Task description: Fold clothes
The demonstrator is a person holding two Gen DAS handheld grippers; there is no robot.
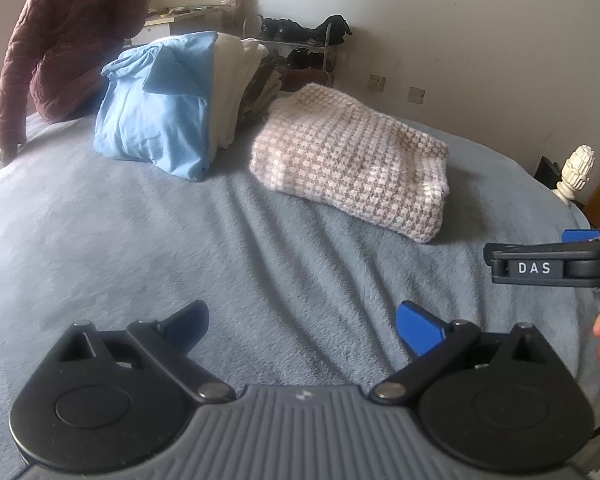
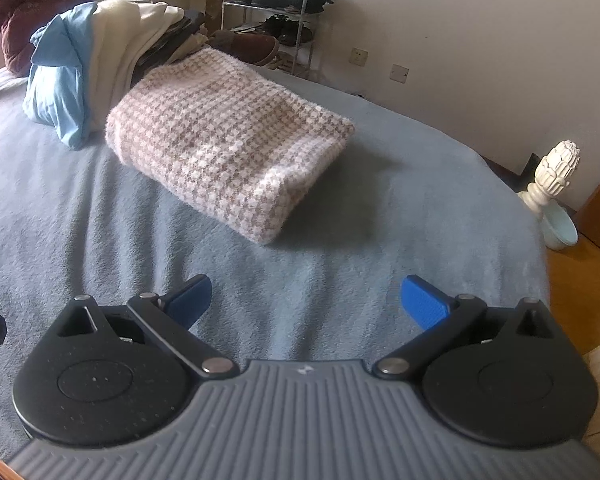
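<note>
A folded pink-and-brown houndstooth garment lies on the grey-blue bed blanket; it also shows in the right wrist view. Behind it leans a pile of clothes with a light blue shirt in front and a cream garment behind it; the shirt shows in the right wrist view too. My left gripper is open and empty, low over the blanket, well short of the folded garment. My right gripper is open and empty, also short of it. The right gripper's side shows at the right edge of the left wrist view.
A person in a maroon jacket sits on the bed's far left, hand on the blanket. A shoe rack stands by the wall. A white bedpost finial and a bowl mark the bed's right edge, with wooden floor beyond.
</note>
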